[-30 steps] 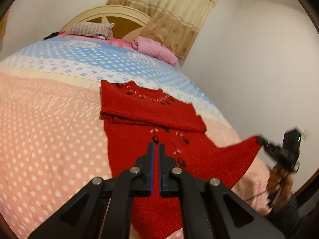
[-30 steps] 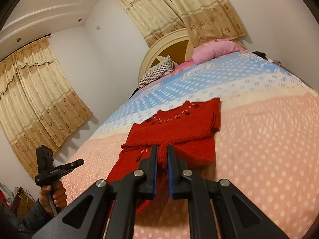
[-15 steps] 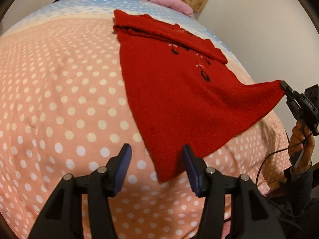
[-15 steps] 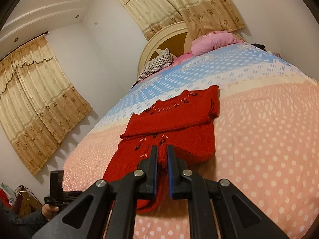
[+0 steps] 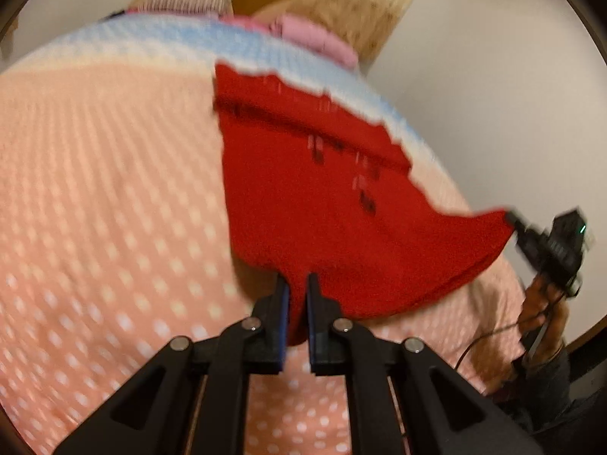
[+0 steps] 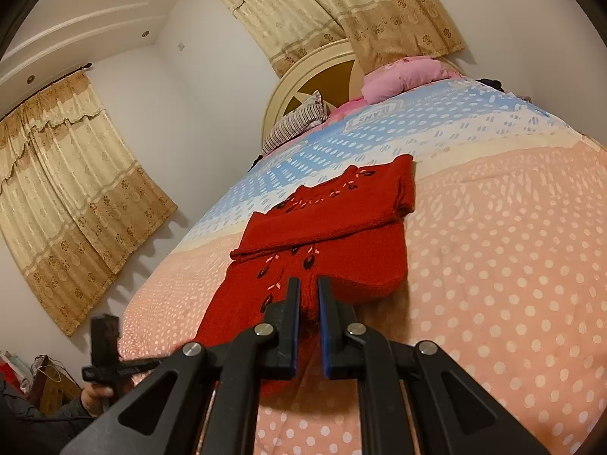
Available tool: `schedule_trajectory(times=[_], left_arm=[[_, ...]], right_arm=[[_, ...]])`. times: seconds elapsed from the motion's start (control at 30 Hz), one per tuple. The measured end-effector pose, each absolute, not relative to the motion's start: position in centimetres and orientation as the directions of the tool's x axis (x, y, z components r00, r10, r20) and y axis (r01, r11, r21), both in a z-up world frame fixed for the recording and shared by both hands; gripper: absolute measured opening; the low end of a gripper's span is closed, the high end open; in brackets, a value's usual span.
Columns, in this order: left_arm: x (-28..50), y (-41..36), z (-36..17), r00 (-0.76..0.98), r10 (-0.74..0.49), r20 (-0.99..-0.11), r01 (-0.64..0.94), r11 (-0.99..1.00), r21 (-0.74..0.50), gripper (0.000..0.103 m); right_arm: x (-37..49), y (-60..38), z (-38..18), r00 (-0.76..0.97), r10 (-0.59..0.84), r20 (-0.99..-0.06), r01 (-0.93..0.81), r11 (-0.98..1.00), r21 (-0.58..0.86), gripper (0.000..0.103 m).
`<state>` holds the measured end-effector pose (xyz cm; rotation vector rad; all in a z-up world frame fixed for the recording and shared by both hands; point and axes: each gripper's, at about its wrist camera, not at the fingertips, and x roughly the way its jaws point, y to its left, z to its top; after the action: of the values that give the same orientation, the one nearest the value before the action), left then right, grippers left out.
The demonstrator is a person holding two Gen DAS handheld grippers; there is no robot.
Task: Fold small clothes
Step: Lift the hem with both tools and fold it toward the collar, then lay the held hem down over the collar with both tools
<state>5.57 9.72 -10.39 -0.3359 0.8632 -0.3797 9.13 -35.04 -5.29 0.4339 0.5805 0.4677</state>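
A red knitted sweater (image 5: 322, 197) with dark embroidery lies on the bed, its top part folded over. My left gripper (image 5: 297, 278) has its jaws closing on the near hem corner, and red cloth fills the narrow gap between the pads. My right gripper (image 6: 305, 284) is shut on the other hem corner of the sweater (image 6: 334, 227), which bunches between its pads. In the left wrist view the right gripper (image 5: 510, 218) pulls that corner out towards the bed's edge. The left gripper (image 6: 151, 363) shows low at the left of the right wrist view, blurred.
The polka-dot bedspread (image 6: 493, 265) runs from pink to blue towards the headboard (image 6: 303, 76). A pink pillow (image 6: 402, 76) and a striped pillow (image 6: 299, 121) lie there. A person's hand (image 5: 542, 303) holds the right gripper past the bed's edge. Curtains (image 6: 76, 197) hang beyond.
My left gripper opened, dropped towards the sweater's near corner and closed on it. The right gripper kept its grip on the other corner and barely shifted.
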Motion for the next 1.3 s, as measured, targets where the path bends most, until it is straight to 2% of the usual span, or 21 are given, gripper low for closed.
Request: schedule_trajectory(times=[0.2,0.5,0.63,0.67,0.8,0.93,1.0,1.07,1.1,1.13,1.2,1.3], left_arm=[[9.0,10.9,-6.3,0.658,-0.474,-0.585,0.212,0.862,-0.460,0.008],[15.3,11.3,-2.2,0.723,-0.488,-0.488,0.238,0.840,-0.488,0.007],[18.0,12.2,0.0,0.774,-0.457,-0.438,0.222,0.844,-0.489,0.005],[18.9,12.7,0.8,0.793,-0.446,-0.415,0.221,0.845,-0.486,0.002],[21.5,13.8,2.7,0.815,-0.449,-0.366,0.249,0.842,-0.479,0.001],[22.5,12.9,1.9,0.796,-0.419,-0.437,0.249,0.885,-0.394,0.001],[22.0,12.3,-0.2,0.749,-0.404,-0.525,0.242,0.905,-0.350,0.004],[20.9,11.2,-3.0,0.689,-0.385,-0.615,0.254,0.922,-0.293,0.022],[20.3,10.6,-4.3,0.654,-0.370,-0.660,0.251,0.929,-0.272,0.040],[19.4,9.7,-6.2,0.595,-0.392,-0.701,0.277,0.919,-0.279,0.049],[17.7,8.6,-8.3,0.540,-0.414,-0.733,0.300,0.908,-0.292,0.049],[15.4,7.7,-10.1,0.496,-0.472,-0.729,0.314,0.880,-0.357,0.050]], right_arm=[[10.2,-34.6,-3.8,0.745,0.524,-0.413,-0.314,0.821,0.477,0.008],[14.7,-34.1,0.1,0.771,0.525,-0.362,-0.337,0.817,0.467,0.008],[17.4,-33.9,1.6,0.782,0.515,-0.351,-0.336,0.823,0.459,0.008],[18.3,-33.9,2.0,0.783,0.514,-0.350,-0.338,0.824,0.456,0.008],[21.1,-34.2,4.5,0.799,0.500,-0.334,-0.341,0.834,0.433,0.008],[23.4,-33.8,5.2,0.797,0.494,-0.348,-0.338,0.842,0.420,0.008],[24.4,-33.4,4.5,0.788,0.497,-0.362,-0.334,0.840,0.428,0.008],[24.9,-33.0,3.7,0.781,0.499,-0.376,-0.333,0.841,0.426,0.008],[25.1,-32.9,3.2,0.775,0.504,-0.381,-0.335,0.839,0.429,0.008],[25.2,-32.9,2.9,0.773,0.504,-0.384,-0.334,0.840,0.428,0.008],[25.5,-32.9,2.5,0.772,0.502,-0.390,-0.331,0.841,0.428,0.008],[25.6,-32.8,2.3,0.768,0.505,-0.393,-0.335,0.840,0.426,0.008]])
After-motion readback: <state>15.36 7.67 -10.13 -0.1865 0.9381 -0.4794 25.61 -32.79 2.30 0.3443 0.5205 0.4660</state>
